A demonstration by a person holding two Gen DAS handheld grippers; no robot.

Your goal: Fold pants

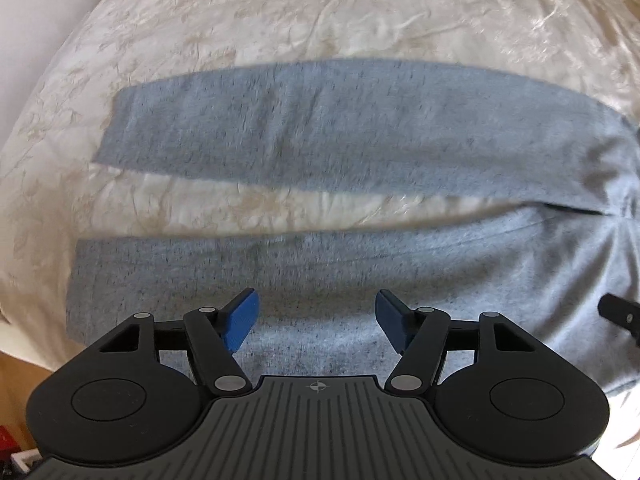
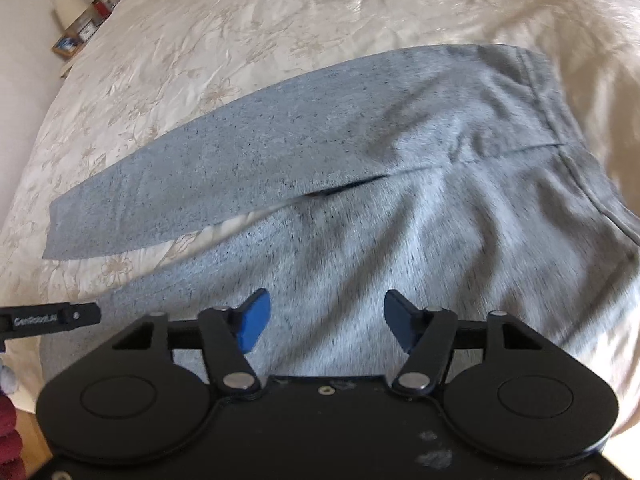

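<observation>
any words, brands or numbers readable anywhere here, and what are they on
"GenRobot.AI", blurred, my best reading: white print on the black left gripper finger at the right wrist view's left edge.
Boxes on the bedside shelf: print too small to read.
Grey pants, bedspread: no text.

Grey pants (image 2: 360,152) lie spread on a cream floral bed (image 2: 240,20), legs running left and waistband far right, while the right tool (image 2: 326,326) hovers over the near leg, blue pads apart with nothing gripped.
</observation>
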